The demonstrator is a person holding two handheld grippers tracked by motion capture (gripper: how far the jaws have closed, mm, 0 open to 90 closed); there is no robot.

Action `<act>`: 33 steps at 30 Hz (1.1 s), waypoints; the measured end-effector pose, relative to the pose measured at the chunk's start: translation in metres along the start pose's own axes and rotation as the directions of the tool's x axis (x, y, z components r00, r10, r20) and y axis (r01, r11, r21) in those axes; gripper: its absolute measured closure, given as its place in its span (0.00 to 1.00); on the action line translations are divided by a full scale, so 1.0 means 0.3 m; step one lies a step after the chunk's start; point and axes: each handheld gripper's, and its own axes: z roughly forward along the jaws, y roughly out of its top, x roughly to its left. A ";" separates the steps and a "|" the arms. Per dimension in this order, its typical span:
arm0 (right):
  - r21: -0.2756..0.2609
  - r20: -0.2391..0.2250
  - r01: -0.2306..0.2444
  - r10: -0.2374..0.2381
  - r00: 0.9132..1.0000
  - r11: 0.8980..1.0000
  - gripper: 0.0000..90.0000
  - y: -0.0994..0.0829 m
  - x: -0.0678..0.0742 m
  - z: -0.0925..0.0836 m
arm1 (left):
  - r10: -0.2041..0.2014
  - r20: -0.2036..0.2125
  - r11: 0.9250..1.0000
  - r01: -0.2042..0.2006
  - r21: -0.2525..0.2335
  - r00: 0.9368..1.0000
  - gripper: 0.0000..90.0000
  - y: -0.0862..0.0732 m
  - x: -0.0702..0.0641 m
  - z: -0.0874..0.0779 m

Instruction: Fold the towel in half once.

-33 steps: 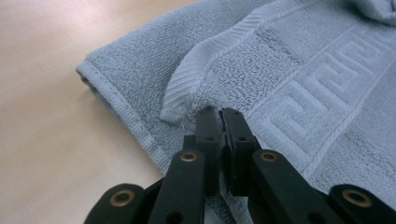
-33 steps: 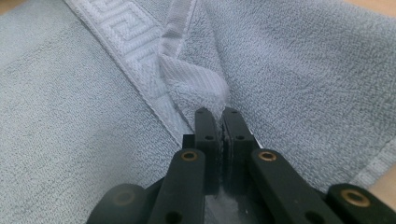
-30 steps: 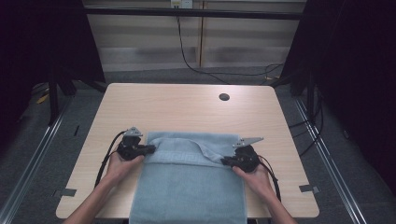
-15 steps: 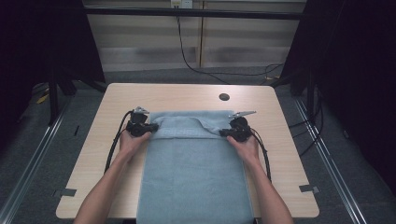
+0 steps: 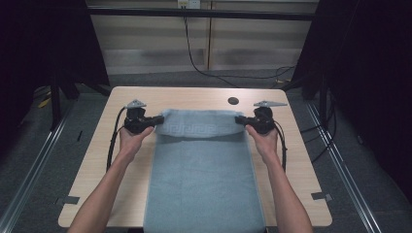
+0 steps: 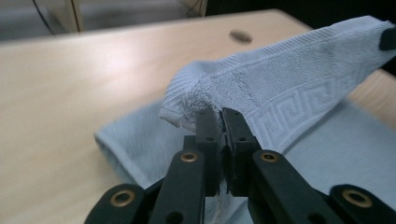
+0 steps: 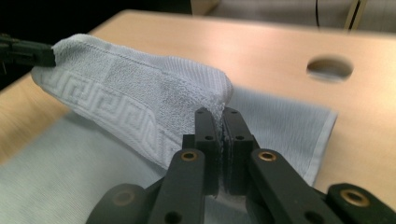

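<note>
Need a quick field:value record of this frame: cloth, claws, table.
cloth: pale blue terry towel with a Greek-key border, lying lengthwise on the table, near end over the near edge
far edge: lifted off the table, stretched between the two claws
left claw: shut on the towel's far left corner
right claw: shut on the towel's far right corner
table: light wooden table with a round dark hole beyond the towel

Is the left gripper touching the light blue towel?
Touching. In the left gripper view, the left gripper has its jaws shut on a bunched corner of the light blue terry towel, lifting it off the wooden table.
</note>
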 end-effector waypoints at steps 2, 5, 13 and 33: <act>-0.045 -0.004 0.011 -0.011 1.000 0.999 0.97 0.044 0.004 -0.049 | 0.046 0.007 0.999 -0.046 -0.014 0.999 0.96 0.044 -0.018 -0.044; -0.088 0.002 0.030 -0.030 1.000 0.996 0.97 0.099 0.007 -0.124 | 0.031 0.046 0.995 -0.026 -0.101 0.998 0.96 0.102 -0.032 -0.122; -0.176 -0.006 0.097 -0.099 0.995 0.980 0.97 0.204 0.071 -0.250 | 0.129 0.070 0.977 -0.114 -0.183 0.989 0.96 0.215 -0.147 -0.256; -0.192 -0.120 0.213 -0.239 0.964 0.958 0.97 0.078 0.278 -0.522 | 0.201 0.193 0.964 -0.158 -0.215 0.960 0.96 -0.049 -0.336 -0.472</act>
